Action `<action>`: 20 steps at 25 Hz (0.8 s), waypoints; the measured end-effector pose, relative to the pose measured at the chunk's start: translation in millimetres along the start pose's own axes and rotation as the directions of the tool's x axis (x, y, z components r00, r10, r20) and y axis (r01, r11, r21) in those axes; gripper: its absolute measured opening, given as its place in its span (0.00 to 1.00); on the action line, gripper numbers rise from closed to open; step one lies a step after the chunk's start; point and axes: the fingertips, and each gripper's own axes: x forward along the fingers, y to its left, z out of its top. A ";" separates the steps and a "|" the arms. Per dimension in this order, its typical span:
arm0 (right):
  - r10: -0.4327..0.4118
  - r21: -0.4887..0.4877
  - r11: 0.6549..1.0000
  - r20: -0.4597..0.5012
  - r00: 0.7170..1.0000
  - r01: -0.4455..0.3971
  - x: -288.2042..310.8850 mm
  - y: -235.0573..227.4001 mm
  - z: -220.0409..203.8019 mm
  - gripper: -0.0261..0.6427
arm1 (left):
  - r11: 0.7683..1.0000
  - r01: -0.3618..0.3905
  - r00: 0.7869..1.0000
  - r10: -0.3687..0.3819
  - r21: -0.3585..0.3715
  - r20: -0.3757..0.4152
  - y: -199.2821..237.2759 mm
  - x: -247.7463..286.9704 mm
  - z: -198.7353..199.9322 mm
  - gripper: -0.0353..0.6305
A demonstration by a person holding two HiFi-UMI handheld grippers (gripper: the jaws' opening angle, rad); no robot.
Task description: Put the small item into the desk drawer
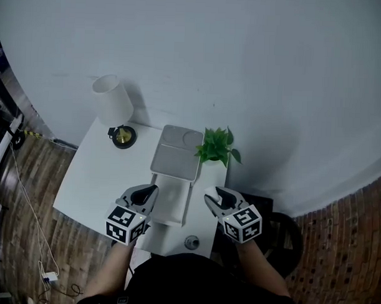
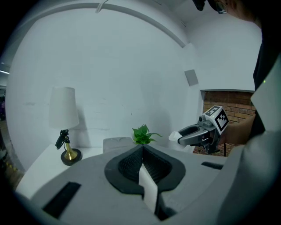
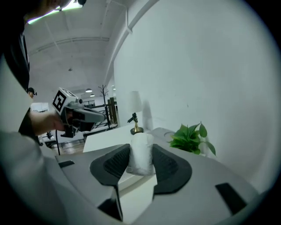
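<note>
Right gripper point(image 3: 141, 149) pinches the white item point(image 3: 141, 160) beside the open drawer point(image 1: 170, 207). Left gripper point(image 2: 141, 149) has its jaws closed together.

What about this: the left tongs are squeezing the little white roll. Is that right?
Not quite. It is the right tongs that are squeezing the little white roll, as the right gripper view shows. The left tongs are shut on nothing.

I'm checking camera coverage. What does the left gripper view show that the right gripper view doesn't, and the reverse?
Only the left gripper view: the right gripper from outside, brickwork behind it. Only the right gripper view: the left gripper from outside. Both: the lamp, the plant, and the white wad clamped in the right gripper's jaws.
</note>
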 end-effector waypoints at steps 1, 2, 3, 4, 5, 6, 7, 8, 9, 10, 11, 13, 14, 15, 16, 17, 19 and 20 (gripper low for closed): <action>0.005 0.007 1.000 0.032 0.999 -0.005 -5.7 0.6 10.1 0.29 | 1.000 0.007 1.000 -0.007 0.014 0.010 -1.1 1.3 7.6 0.06; 0.010 0.012 1.000 0.062 0.998 -0.011 -11.6 1.8 19.5 0.29 | 1.000 0.011 1.000 -0.012 0.028 0.018 -1.9 2.2 14.0 0.06; 0.016 0.016 1.000 0.090 0.996 -0.017 -17.8 3.2 28.0 0.29 | 0.999 0.014 1.000 -0.015 0.041 0.025 -2.2 2.8 19.4 0.06; 0.020 0.019 1.000 0.117 0.993 -0.023 -24.0 4.4 36.0 0.29 | 0.999 0.015 0.999 -0.017 0.051 0.031 -2.0 3.0 24.0 0.06; 0.024 0.022 0.999 0.143 0.989 -0.027 -30.1 5.5 43.7 0.29 | 0.998 0.015 0.999 -0.017 0.060 0.037 -1.2 2.9 28.3 0.06; 0.027 0.027 0.999 0.170 0.985 -0.032 -35.9 6.5 51.4 0.29 | 0.998 0.013 0.999 -0.016 0.067 0.042 0.0 2.5 32.2 0.06; 0.030 0.034 0.999 0.198 0.980 -0.037 -41.8 7.2 58.8 0.29 | 0.997 0.011 0.999 -0.014 0.072 0.047 1.3 1.7 35.8 0.06; 0.032 0.046 0.998 0.227 0.973 -0.043 -47.9 7.8 66.1 0.29 | 0.997 0.006 0.999 -0.010 0.076 0.052 2.4 0.3 39.3 0.06; 0.032 0.058 0.997 0.256 0.966 -0.048 -54.3 8.0 73.4 0.28 | 0.997 0.000 0.998 -0.005 0.077 0.059 3.2 -1.8 43.0 0.06; 0.029 0.068 0.996 0.285 0.958 -0.051 -60.5 8.2 80.6 0.28 | 0.997 -0.009 0.998 0.004 0.077 0.067 3.8 -4.6 46.9 0.06; 0.025 0.071 0.996 0.309 0.951 -0.050 -66.2 8.5 87.3 0.28 | 0.997 -0.019 0.997 0.013 0.076 0.077 4.3 -7.8 51.3 0.07; 0.023 0.064 0.997 0.350 0.937 -0.049 -75.6 9.8 98.8 0.28 | 0.997 -0.037 0.995 0.030 0.072 0.099 4.7 -14.5 60.5 0.06; 0.027 0.062 0.997 0.368 0.929 -0.054 -79.6 10.8 103.5 0.28 | 0.997 -0.043 0.993 0.035 0.069 0.109 4.3 -17.5 64.8 0.06; 0.034 0.064 0.996 0.388 0.921 -0.064 -83.5 12.1 107.6 0.28 | 0.997 -0.048 0.992 0.039 0.067 0.118 3.6 -20.4 68.3 0.06; 0.044 0.070 0.994 0.408 0.912 -0.079 -87.5 13.5 111.4 0.28 | 0.997 -0.051 0.991 0.042 0.066 0.125 2.8 -23.2 71.1 0.06; 0.051 0.076 0.993 0.428 0.903 -0.092 -91.5 14.7 114.8 0.28 | 0.997 -0.054 0.990 0.045 0.064 0.131 2.3 -25.8 73.2 0.06; 0.053 0.076 0.992 0.451 0.891 -0.098 -97.8 15.1 119.7 0.28 | 0.996 -0.060 0.989 0.051 0.063 0.136 3.0 -29.5 75.1 0.06; 0.051 0.073 0.993 0.454 0.889 -0.094 -99.9 14.5 120.9 0.28 | 0.996 -0.063 0.989 0.054 0.064 0.137 3.6 -30.5 75.9 0.06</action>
